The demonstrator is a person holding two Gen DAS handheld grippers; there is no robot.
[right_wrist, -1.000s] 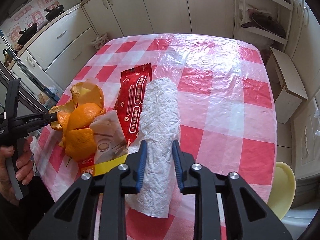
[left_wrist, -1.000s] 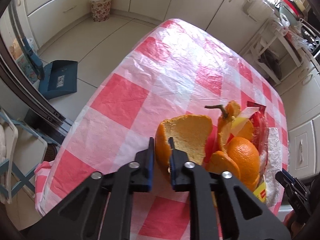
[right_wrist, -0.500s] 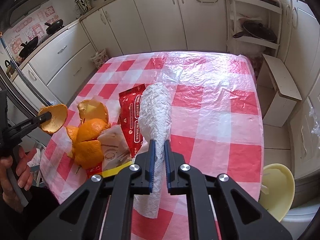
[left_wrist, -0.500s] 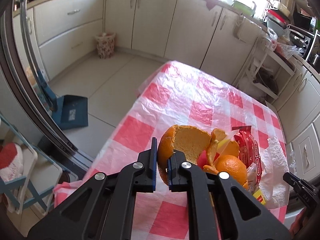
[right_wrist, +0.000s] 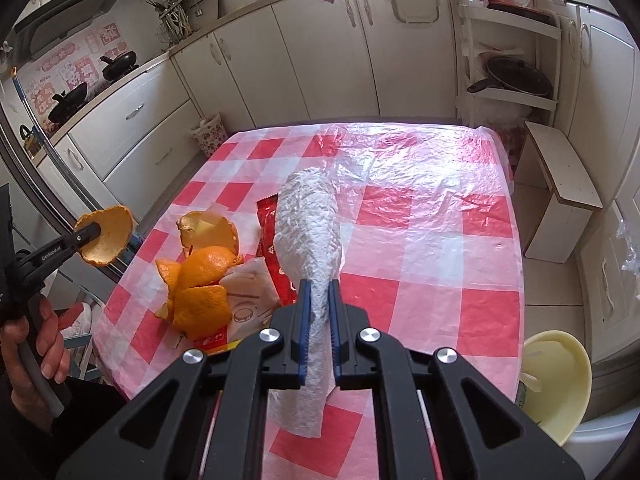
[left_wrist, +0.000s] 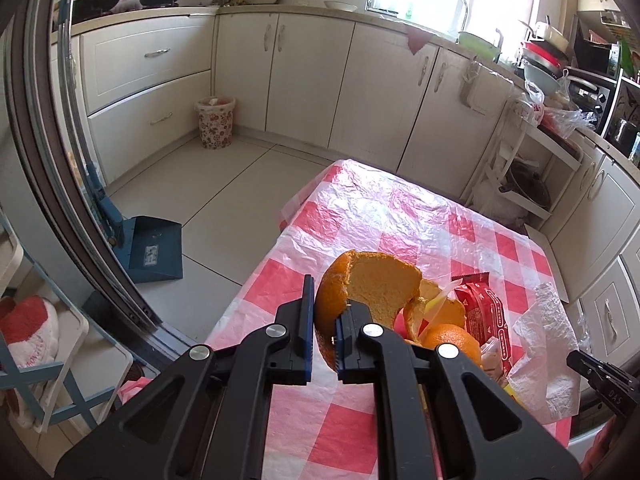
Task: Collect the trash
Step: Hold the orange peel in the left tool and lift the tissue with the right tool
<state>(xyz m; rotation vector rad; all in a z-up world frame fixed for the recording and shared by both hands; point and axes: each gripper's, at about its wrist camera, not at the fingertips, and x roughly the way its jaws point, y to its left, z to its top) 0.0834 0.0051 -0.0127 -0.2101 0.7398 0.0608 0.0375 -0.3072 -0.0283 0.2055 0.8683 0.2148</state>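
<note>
My left gripper (left_wrist: pixel 322 312) is shut on a cupped piece of orange peel (left_wrist: pixel 372 280), held above the table's left edge; the same peel (right_wrist: pixel 106 236) shows at far left in the right wrist view. My right gripper (right_wrist: pixel 319 294) is shut on a crumpled white paper towel (right_wrist: pixel 310 220), pinched near its lower part and lifted off the cloth. More orange peels (right_wrist: pixel 200 276) lie in a heap on the red-and-white checked tablecloth (right_wrist: pixel 420 248), beside a red snack wrapper (right_wrist: pixel 268 220) and a white and yellow wrapper (right_wrist: pixel 246 308).
A floral waste bin (left_wrist: pixel 216 122) stands on the floor by the far cabinets. A blue dustpan (left_wrist: pixel 154 250) leans left of the table. A pale yellow bowl (right_wrist: pixel 556 376) sits off the table's right edge, and a small wooden stool (right_wrist: pixel 560 184) stands beyond it.
My left gripper rose off the heap with the peel and tilted up toward the room. My right gripper closed on the paper towel and lifted it slightly.
</note>
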